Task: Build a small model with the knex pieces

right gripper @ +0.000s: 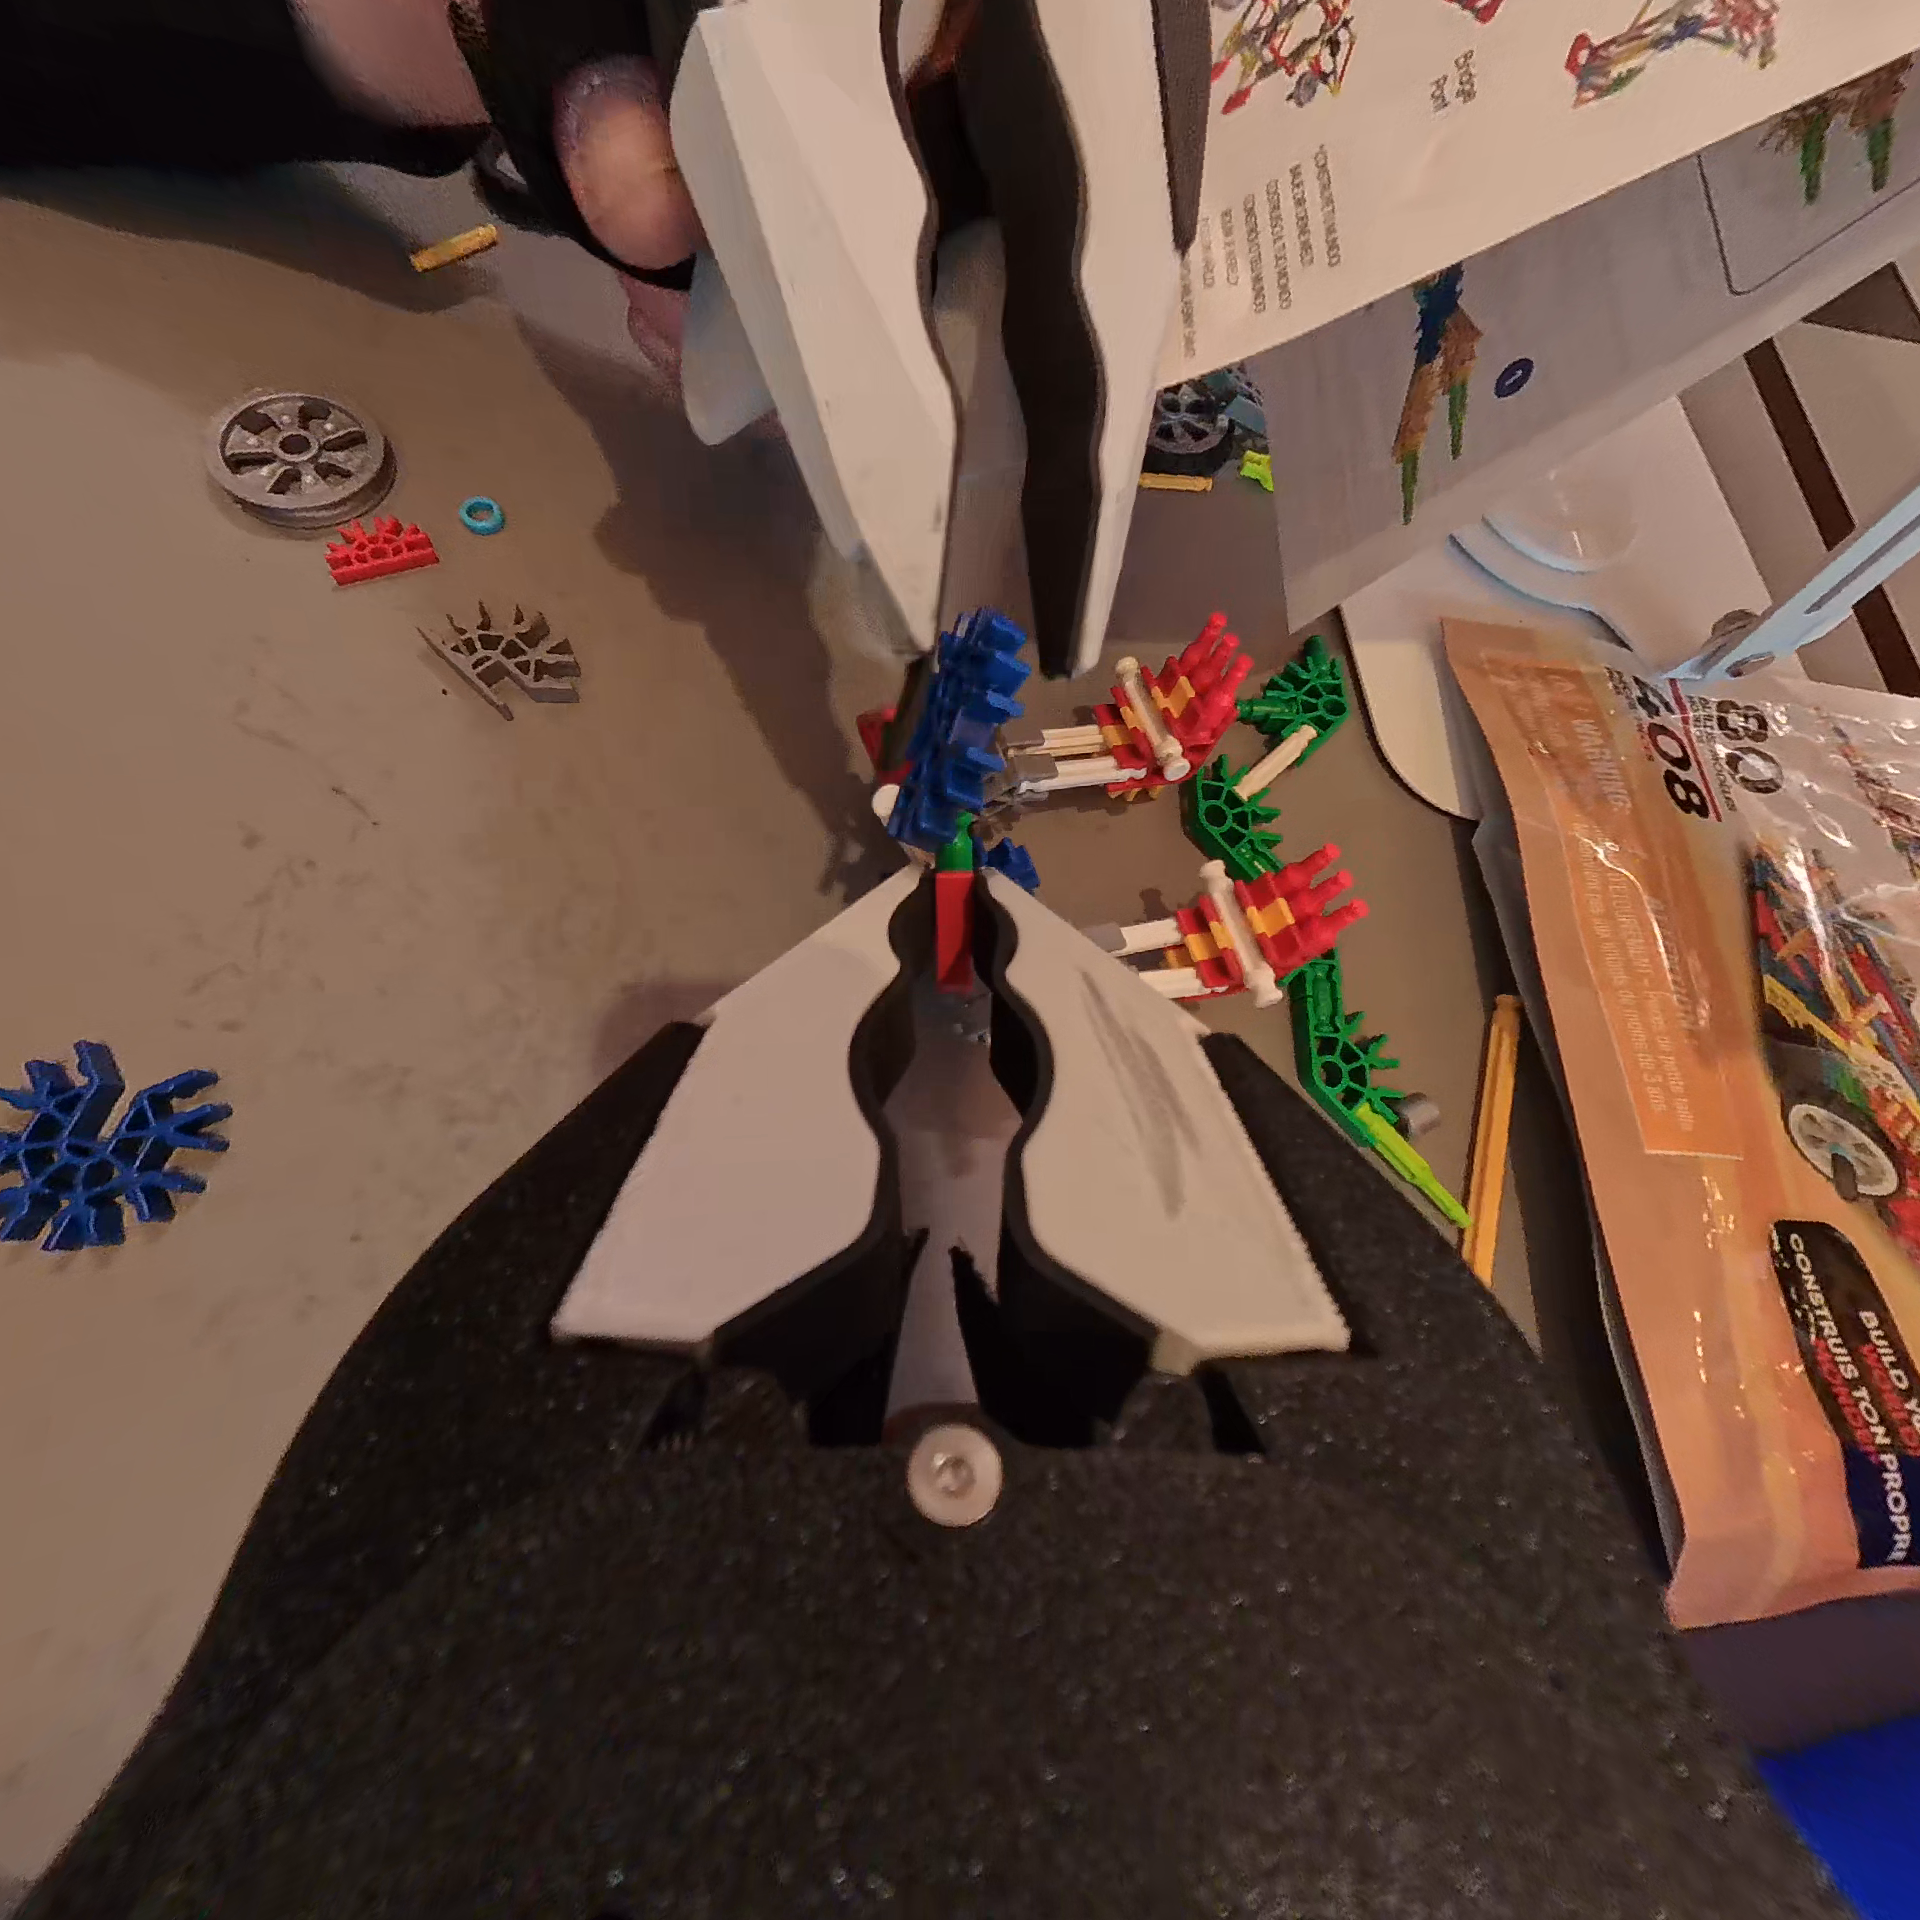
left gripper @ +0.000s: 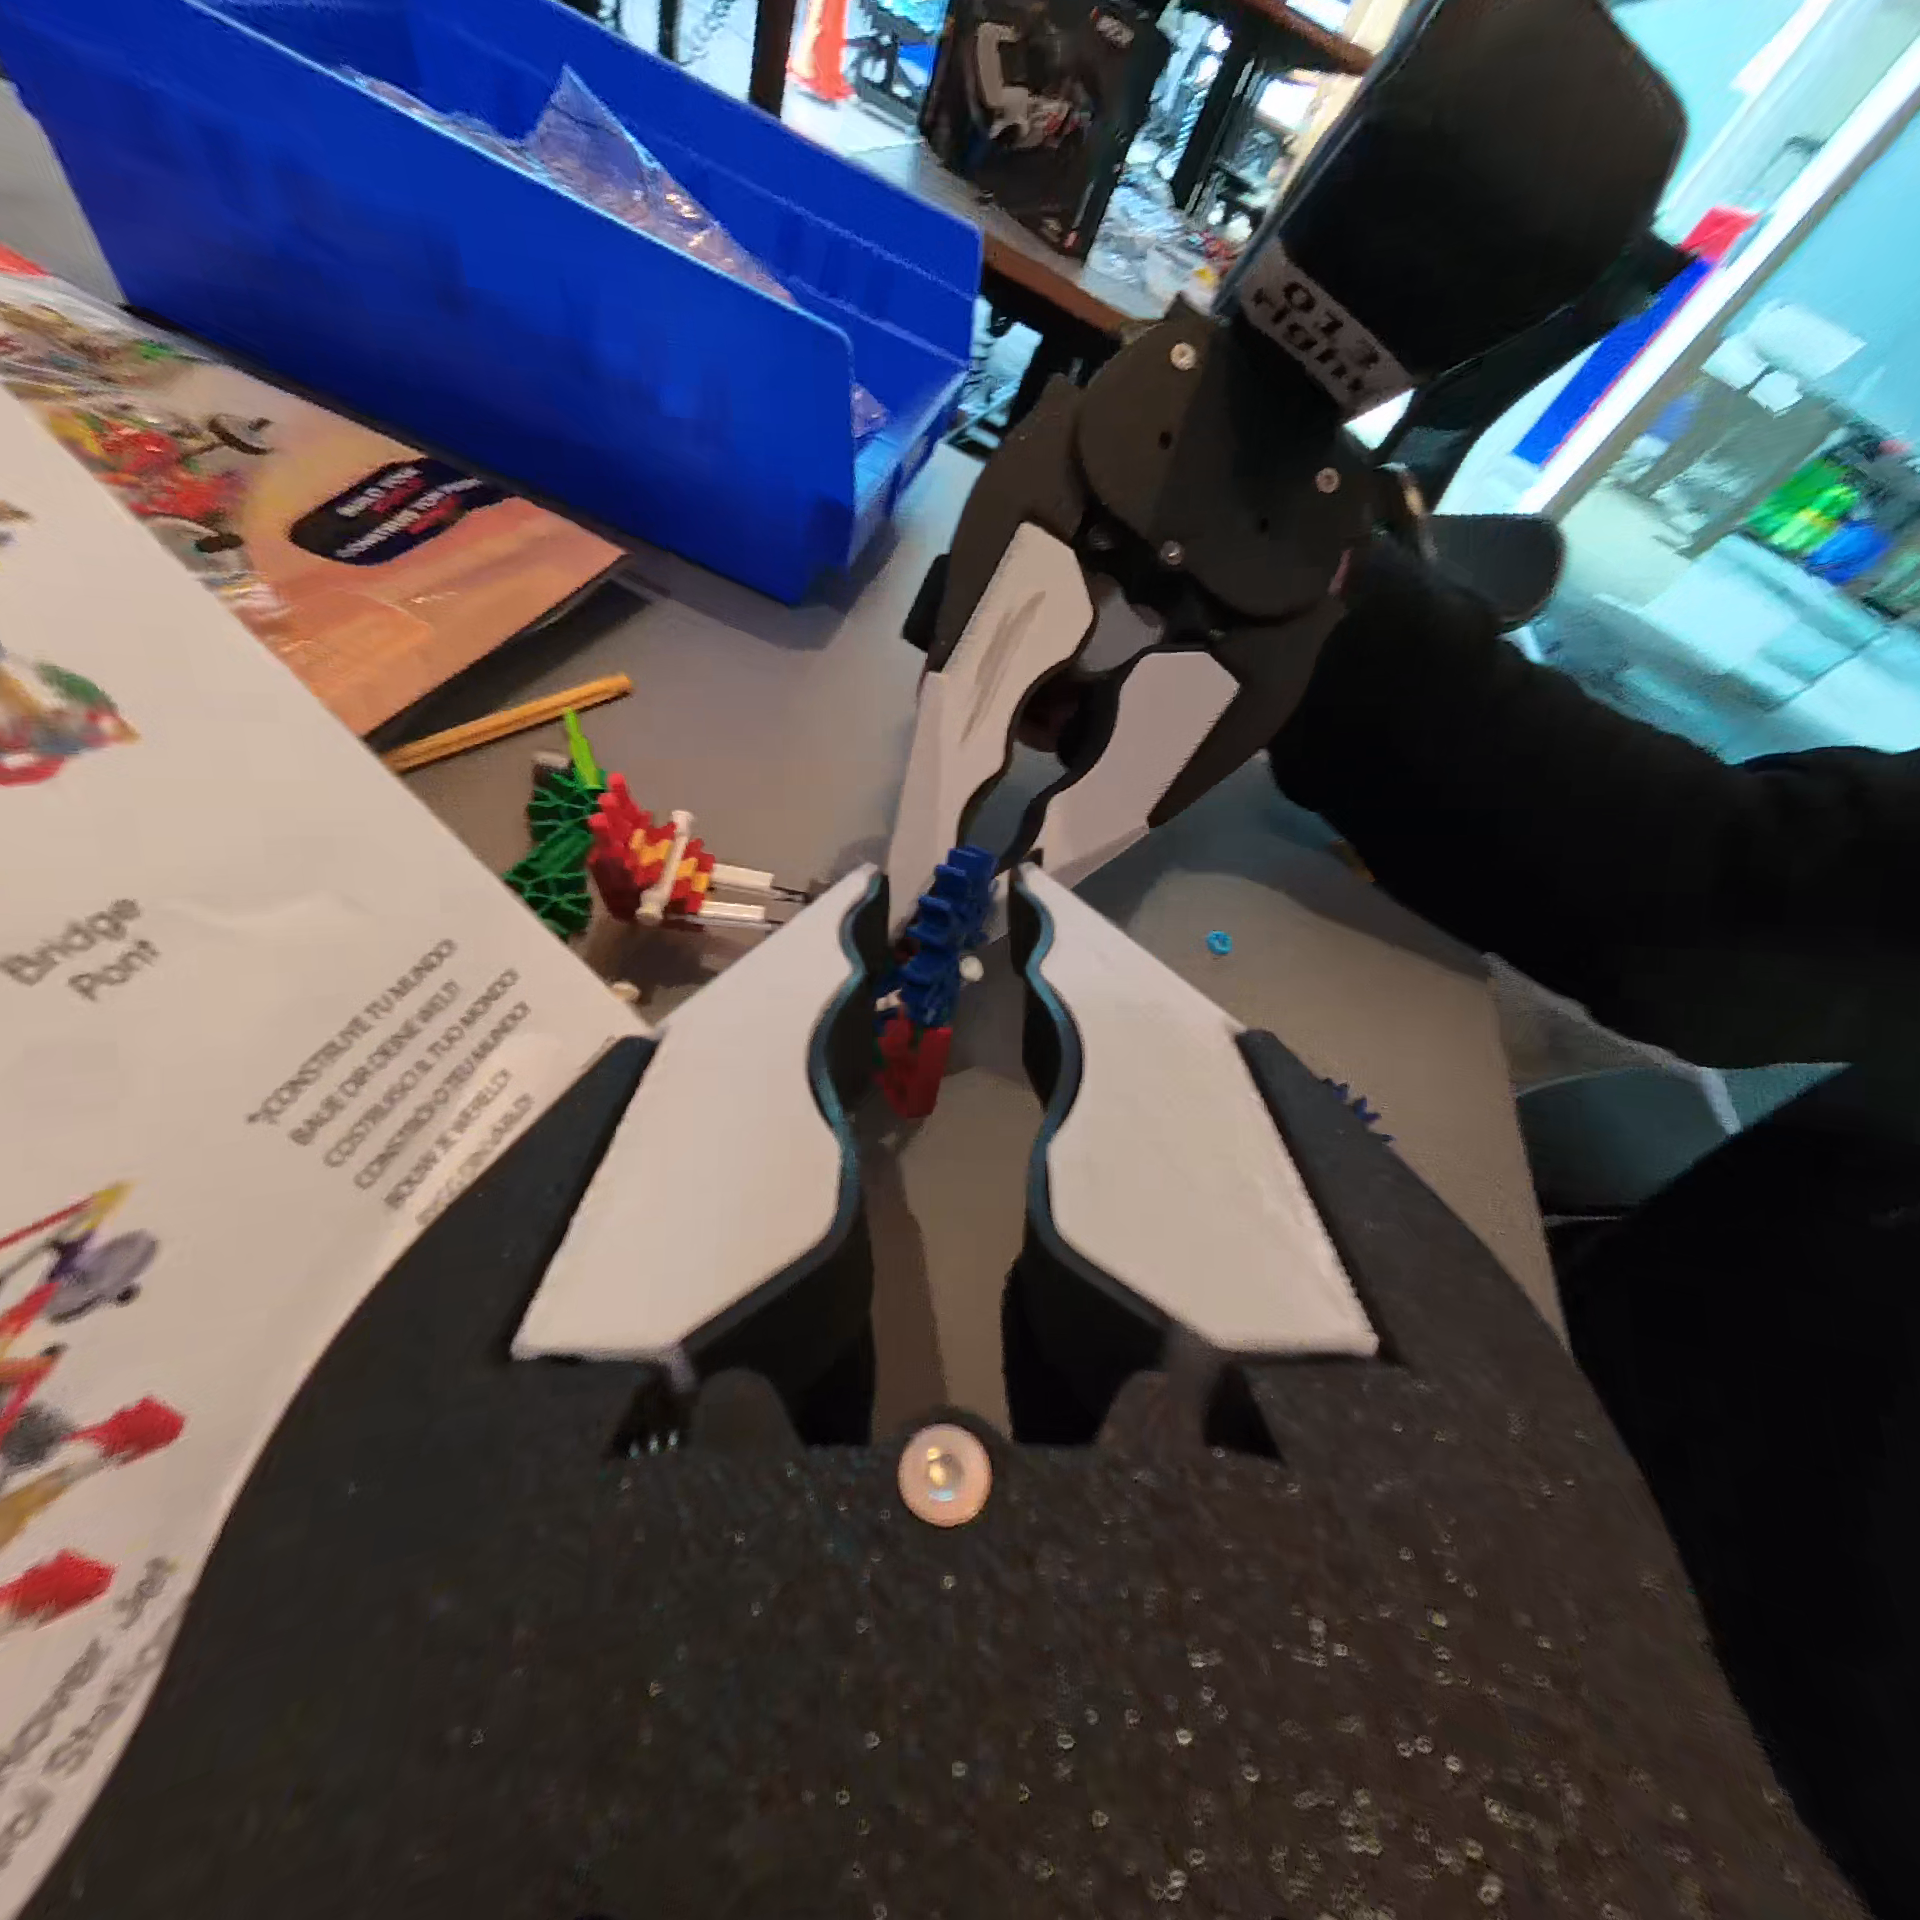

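Observation:
A toy assembly of plastic connectors and white rods [right gripper: 1049, 743] lies on the grey table. It has blue connectors [right gripper: 961, 727] at one end, then red and yellow ones [right gripper: 1174, 707], then green ones [right gripper: 1231, 810]. My left gripper [left gripper: 948, 883] reaches in from the top of the right wrist view [right gripper: 992, 655]. Its jaws are closed around the blue connectors [left gripper: 945, 935]. My right gripper [right gripper: 954, 883] is shut on a red connector [right gripper: 951, 930] with a green rod end, just below the blue ones. It comes down from the upper right in the left wrist view [left gripper: 971, 883].
A blue bin [left gripper: 520, 291] stands at the back, with an instruction sheet [left gripper: 208, 935] beside it. A bag of parts [right gripper: 1714, 1039] and yellow rods [right gripper: 1491, 1132] lie to the right. A loose blue connector [right gripper: 94, 1143], grey wheel [right gripper: 299, 457], red piece [right gripper: 379, 551], grey connector [right gripper: 509, 655] and teal ring [right gripper: 480, 512] lie to the left. Some 5 cm of space lies between my two pairs of fingers.

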`<state>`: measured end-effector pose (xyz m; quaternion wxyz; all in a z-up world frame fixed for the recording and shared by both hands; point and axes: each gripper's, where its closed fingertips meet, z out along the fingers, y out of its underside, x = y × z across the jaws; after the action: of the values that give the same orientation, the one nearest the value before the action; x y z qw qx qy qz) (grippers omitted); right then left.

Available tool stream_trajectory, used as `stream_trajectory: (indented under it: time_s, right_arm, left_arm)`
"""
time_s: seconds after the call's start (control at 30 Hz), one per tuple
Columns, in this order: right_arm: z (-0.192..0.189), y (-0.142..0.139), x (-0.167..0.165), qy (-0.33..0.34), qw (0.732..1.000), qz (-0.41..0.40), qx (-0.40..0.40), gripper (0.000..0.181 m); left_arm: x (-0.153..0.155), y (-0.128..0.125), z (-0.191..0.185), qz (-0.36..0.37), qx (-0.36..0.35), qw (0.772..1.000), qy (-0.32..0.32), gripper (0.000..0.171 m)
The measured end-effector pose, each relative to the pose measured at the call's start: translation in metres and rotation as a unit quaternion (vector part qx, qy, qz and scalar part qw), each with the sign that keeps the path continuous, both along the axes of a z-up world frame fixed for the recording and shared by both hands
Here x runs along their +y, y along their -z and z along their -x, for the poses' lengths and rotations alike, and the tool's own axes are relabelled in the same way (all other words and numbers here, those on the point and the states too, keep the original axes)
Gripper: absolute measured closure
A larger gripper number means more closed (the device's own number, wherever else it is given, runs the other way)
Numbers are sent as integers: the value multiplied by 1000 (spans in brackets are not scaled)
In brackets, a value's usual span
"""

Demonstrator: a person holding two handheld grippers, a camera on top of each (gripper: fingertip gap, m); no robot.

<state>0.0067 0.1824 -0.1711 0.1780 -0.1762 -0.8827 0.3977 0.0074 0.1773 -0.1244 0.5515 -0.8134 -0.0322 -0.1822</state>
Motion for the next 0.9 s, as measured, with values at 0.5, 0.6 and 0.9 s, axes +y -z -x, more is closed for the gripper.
stream_trajectory:
  time_s: [0.5,0.6,0.9]
  right_arm:
    - [0,1,-1,-1,1000,-11,11,176]
    - [0,1,-1,-2,1000,-10,11,176]
    - [1,0,-2,0,1000,-8,11,176]
  left_arm:
    - [7,5,2,23,-54,998,-10,165]
    - [7,5,3,23,-75,997,-13,165]
    - [7,6,6,12,-130,991,-10,165]
